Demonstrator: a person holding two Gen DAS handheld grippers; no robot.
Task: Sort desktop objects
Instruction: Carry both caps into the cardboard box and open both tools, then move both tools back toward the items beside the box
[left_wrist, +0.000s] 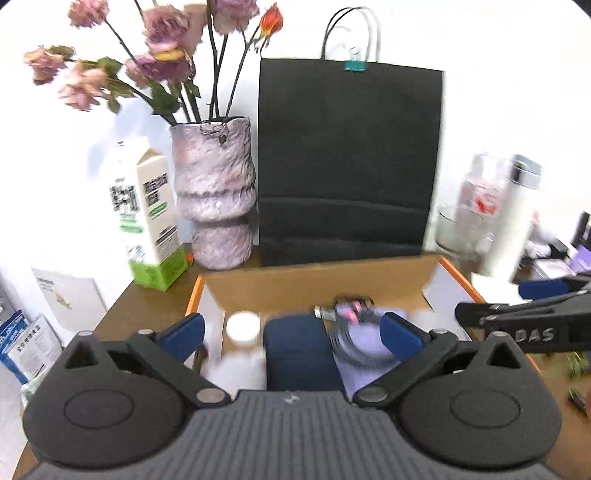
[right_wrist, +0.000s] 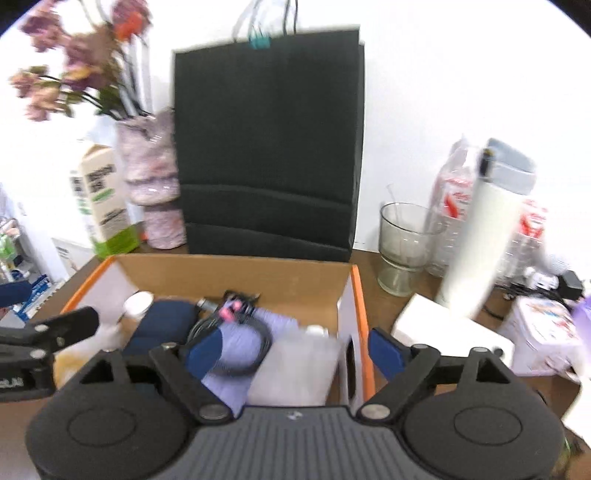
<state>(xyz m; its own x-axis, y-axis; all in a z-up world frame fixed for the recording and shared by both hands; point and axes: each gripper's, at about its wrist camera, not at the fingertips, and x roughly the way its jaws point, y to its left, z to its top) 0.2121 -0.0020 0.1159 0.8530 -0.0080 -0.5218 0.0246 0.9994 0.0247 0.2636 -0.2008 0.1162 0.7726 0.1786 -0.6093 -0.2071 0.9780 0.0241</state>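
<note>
An open cardboard box with an orange rim stands on the brown desk. Inside lie a white round jar, a dark blue case, a coiled black cable with a pink tie, a lilac sheet and a pale packet. My left gripper hangs open over the box, above the blue case, holding nothing. My right gripper is open and empty too, one finger over the cable, the other outside the box's right wall. Both views are blurred.
Behind the box stand a black paper bag, a lilac vase of wilted flowers and a milk carton. To the right are a glass, a white flask, a plastic bottle and a white box.
</note>
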